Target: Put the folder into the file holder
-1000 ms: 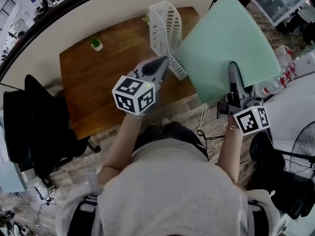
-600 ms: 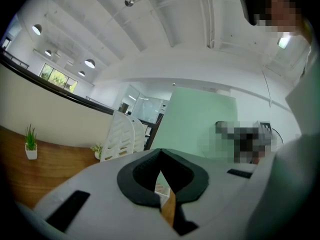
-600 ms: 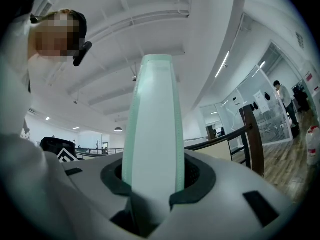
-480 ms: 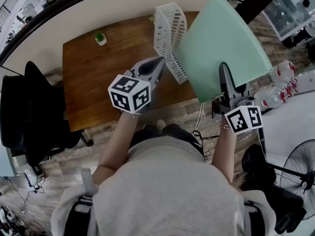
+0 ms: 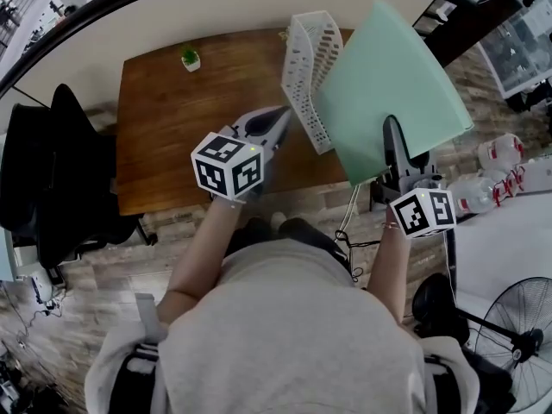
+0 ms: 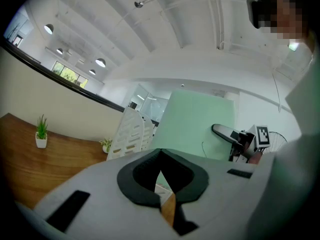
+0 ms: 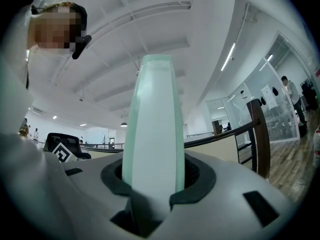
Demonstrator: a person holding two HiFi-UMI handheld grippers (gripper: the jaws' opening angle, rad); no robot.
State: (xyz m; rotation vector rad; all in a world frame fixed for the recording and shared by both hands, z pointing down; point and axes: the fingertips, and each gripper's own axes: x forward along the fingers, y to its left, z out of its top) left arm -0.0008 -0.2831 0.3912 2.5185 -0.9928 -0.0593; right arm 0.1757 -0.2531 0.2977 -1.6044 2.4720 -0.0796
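The right claw [image 5: 392, 132] is closed on the bottom edge of the green folder [image 5: 388, 84] and holds it up in the air like a big flat sail. The folder is not in the white file holder [image 5: 310, 59] yet. The holder stands on the brown wooden surface [image 5: 164, 128], just to the left of the folder, and I cannot tell if they touch. Its slots run away from the person, so I think the folder must slide left and down, thin edge first. The left claw [image 5: 276, 119] is pinched together with nothing in it, close to the holder's near end. A little plant [image 5: 190, 59] sits far back. A black chair [image 5: 52, 179] and a fan [image 5: 509, 335] stand on the wooden floor.
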